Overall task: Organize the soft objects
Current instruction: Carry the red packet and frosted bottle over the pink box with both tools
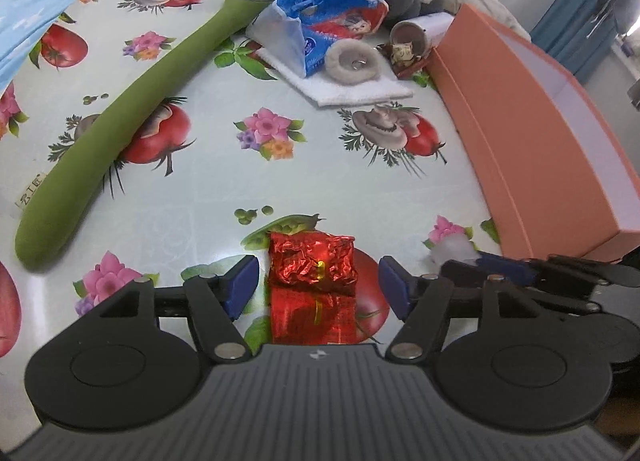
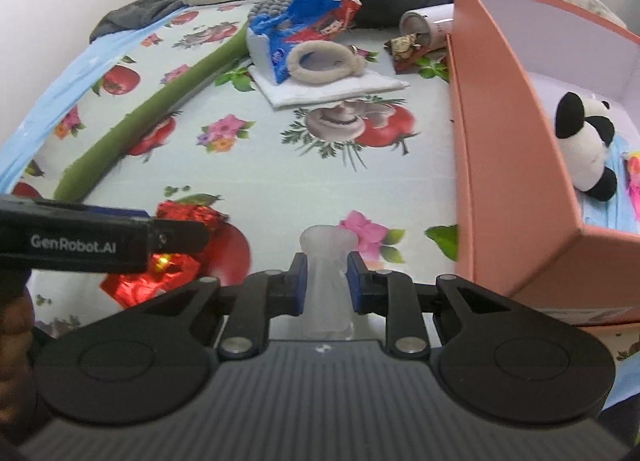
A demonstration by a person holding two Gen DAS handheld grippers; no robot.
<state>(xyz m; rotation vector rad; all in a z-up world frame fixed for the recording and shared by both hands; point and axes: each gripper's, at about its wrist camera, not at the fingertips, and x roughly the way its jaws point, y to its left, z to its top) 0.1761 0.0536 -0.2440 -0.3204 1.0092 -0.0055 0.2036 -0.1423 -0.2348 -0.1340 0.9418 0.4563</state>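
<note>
- The left hand-held gripper (image 1: 318,285) stands wide, its pads either side of a red foil packet (image 1: 313,261) on the counter (image 1: 224,181) but apart from it.
- The packet's long axis runs near to far, along the fingers.
- The right hand-held gripper (image 2: 327,281) is clamped on a translucent soft piece (image 2: 326,277); the orange box (image 2: 516,197) lies just right of it.

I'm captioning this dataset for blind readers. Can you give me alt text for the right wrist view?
The right gripper is shut on a translucent white soft piece above a fruit-print tablecloth. To its right, an open orange box holds a plush panda. At left, the left gripper hovers over a red foil packet.
</note>
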